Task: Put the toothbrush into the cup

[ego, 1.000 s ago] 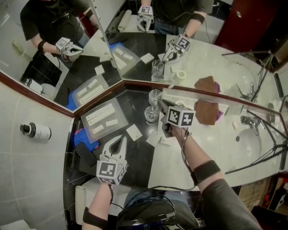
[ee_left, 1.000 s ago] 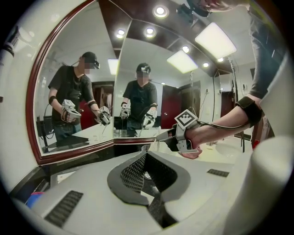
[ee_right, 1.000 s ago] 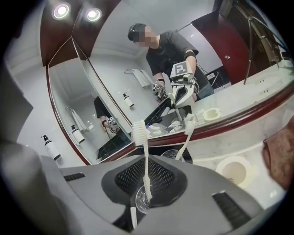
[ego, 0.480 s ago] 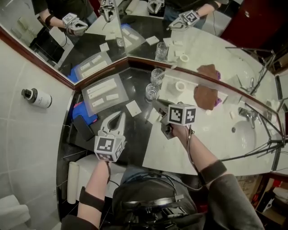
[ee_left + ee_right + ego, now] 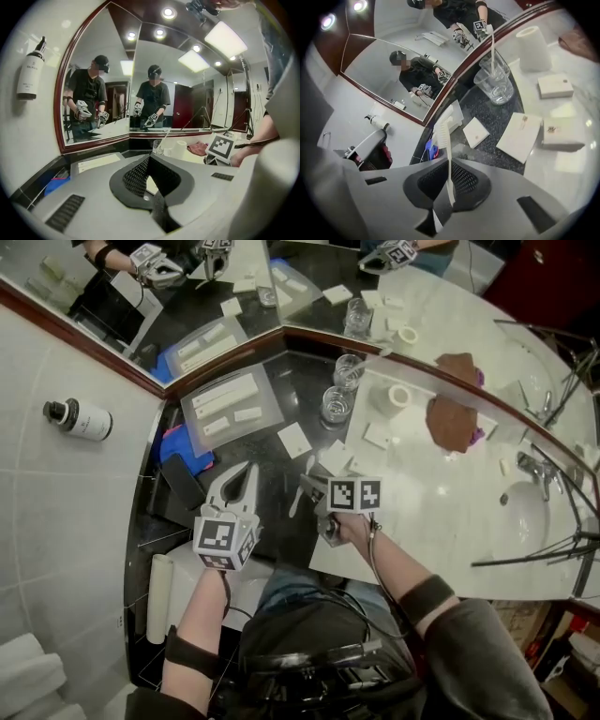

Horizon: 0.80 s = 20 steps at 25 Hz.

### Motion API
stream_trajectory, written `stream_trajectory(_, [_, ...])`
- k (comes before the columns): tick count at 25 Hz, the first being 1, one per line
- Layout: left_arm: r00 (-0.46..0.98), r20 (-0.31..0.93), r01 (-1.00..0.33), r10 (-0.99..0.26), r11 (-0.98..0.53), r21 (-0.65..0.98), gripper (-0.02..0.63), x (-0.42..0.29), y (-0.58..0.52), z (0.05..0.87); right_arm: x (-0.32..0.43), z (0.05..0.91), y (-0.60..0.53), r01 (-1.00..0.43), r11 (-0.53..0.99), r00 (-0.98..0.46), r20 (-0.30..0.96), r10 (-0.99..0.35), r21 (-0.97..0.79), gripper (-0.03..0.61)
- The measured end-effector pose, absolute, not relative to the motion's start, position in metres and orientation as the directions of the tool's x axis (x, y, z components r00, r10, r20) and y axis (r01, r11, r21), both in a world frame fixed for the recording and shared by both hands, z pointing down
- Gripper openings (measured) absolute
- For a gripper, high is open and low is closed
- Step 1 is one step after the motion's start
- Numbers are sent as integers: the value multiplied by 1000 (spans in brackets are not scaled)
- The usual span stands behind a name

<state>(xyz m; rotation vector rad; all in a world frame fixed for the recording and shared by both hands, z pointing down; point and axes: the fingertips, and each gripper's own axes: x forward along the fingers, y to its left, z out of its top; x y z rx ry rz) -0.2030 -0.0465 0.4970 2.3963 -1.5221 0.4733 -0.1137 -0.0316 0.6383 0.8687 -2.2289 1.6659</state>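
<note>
Right tool [image 5: 309, 487] is clamped on the white toothbrush [image 5: 448, 157], pinched along the handle, bristle head sticking out ahead of the jaws. It's over the front edge of the table [image 5: 427, 517], well apart from the glass cup [image 5: 336, 406] at the back edge by the mirror [image 5: 309, 277]. Left tool [image 5: 241, 474] has jaws together, empty, front-left. Step looks like the carry to the cup. Best way: get the brush over the rim, tip it upright, lower it inside before letting go. Don't knock the second glass [image 5: 349, 371] just behind.

Overhead head view, gripper views share cup [image 5: 494, 84]
</note>
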Motion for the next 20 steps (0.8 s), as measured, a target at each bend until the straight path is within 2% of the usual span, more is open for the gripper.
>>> stream_trajectory(7, [379, 424, -916, -823, -398, 47, 3, -217, -43, 506, -146, 680, -15, -594, 123, -794, 555, -246, -795, 38])
stream_trajectory(20, [354, 438, -931, -827, -356, 79, 3, -239, -36, 521, -160, 722, -15, -646, -26, -738, 633, -234, -763, 46])
